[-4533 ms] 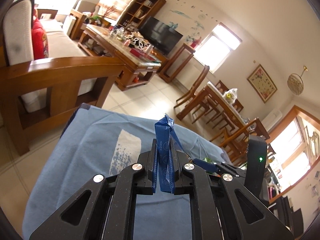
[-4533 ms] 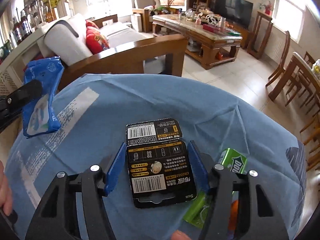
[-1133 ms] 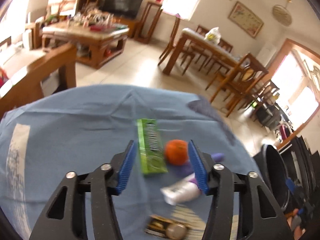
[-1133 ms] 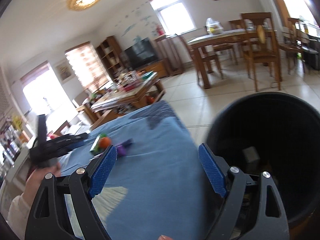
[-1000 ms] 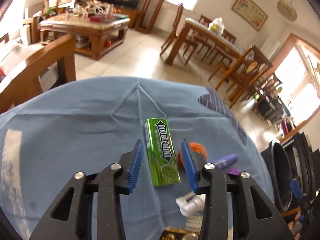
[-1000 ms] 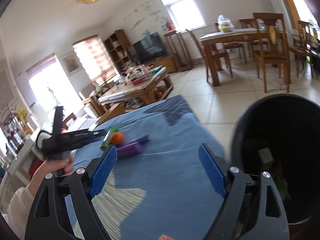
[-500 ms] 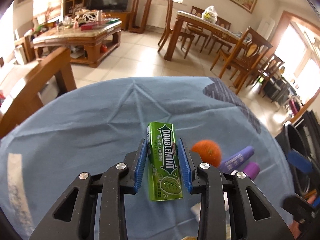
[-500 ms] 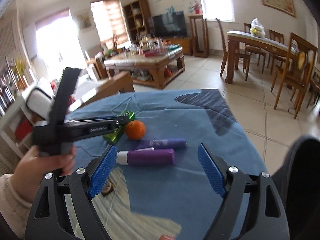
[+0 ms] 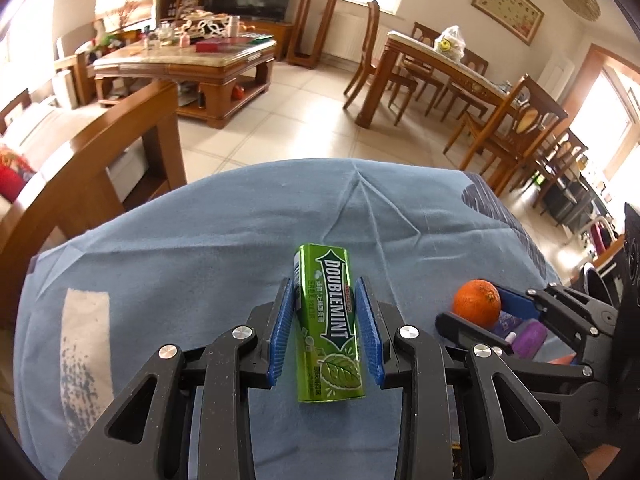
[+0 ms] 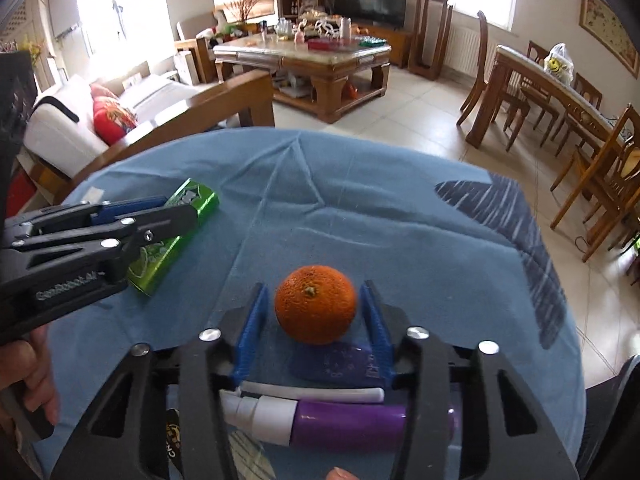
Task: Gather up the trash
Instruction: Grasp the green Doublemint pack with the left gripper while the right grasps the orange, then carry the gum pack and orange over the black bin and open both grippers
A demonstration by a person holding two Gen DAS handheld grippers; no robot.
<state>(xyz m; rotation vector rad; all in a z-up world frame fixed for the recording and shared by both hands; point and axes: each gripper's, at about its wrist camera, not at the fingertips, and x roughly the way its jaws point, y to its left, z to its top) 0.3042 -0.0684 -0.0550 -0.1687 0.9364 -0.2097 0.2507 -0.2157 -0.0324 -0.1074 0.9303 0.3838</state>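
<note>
We hold gum pack (image 9: 329, 326) between left gripper (image 9: 325, 330) pads, closed on it above blue cloth (image 9: 200, 240). Right gripper (image 10: 314, 330) jaws just closing around orange (image 10: 315, 304), small gaps remain. Risk: round orange rolls out; smooth pack slips.

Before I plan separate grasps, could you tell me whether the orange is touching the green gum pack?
Apart. The right wrist view shows a stretch of bare blue cloth between the orange and the green gum pack.
</note>
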